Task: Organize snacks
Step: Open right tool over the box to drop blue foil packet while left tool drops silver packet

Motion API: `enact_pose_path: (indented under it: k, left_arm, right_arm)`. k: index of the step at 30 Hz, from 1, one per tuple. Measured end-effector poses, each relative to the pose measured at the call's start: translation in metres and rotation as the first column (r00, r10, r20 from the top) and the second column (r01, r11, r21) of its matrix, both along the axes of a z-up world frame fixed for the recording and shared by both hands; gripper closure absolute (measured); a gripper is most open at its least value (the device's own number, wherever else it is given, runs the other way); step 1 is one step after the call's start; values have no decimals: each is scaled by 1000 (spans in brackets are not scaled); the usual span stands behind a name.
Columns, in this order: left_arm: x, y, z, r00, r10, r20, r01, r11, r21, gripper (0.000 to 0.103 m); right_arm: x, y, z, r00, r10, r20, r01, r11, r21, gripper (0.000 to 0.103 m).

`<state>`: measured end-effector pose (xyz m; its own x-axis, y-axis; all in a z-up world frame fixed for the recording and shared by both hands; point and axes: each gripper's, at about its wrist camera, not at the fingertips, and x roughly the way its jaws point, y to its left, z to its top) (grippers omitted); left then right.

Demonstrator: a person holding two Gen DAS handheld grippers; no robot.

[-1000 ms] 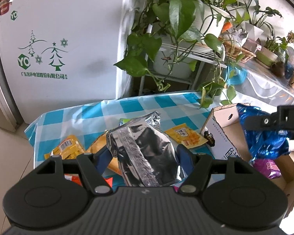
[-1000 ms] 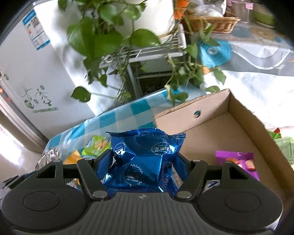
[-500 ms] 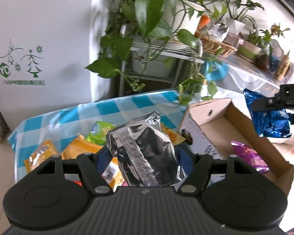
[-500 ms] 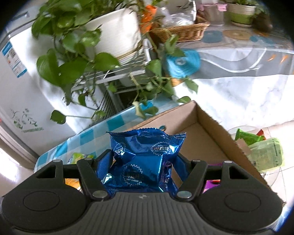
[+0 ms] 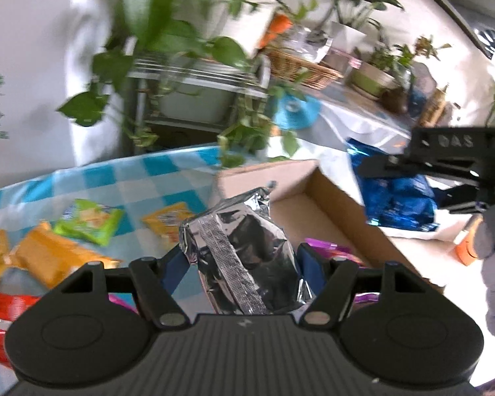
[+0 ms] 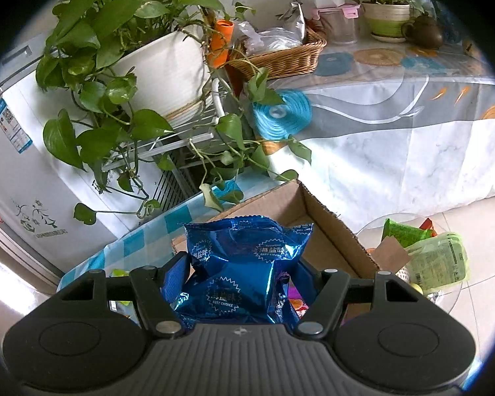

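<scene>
Here our left gripper (image 5: pixel 244 260) pinches a crinkled silver foil snack packet (image 5: pixel 244 257) between its blue pads, the packet standing up from the jaws above the near corner of the open brown cardboard box (image 5: pixel 330 198) on the blue-and-white checked tablecloth (image 5: pixel 122 184). Our right gripper (image 6: pixel 244 274) clamps a shiny blue foil snack bag (image 6: pixel 244 264) the same way, held above the box. A purple packet (image 5: pixel 326 250) lies inside the box, while yellow and green packets (image 5: pixel 85 221) lie on the cloth to the left.

A home: fridge (image 6: pixel 19 165), potted plant (image 6: pixel 142 49), checked tablecloth (image 5: pixel 115 181), wicker basket (image 6: pixel 280 56).
</scene>
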<state>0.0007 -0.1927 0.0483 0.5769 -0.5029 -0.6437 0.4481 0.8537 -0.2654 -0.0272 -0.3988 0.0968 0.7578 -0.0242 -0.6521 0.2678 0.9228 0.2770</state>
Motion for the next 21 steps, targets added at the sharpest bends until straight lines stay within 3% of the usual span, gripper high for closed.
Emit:
enact_pose_path:
  k: [12,21]
  left_arm:
    - [-18,-70,-11,991,-129,-47,128,992,-8,33]
    - [-25,-93,-18,984,-168,-66,169,986,11,32]
  right_arm:
    - [-5,-29,-3,1000,-26,-4,26,999,45,30]
    - [1,-36,-8,999,-23,-29,25,998,61,30]
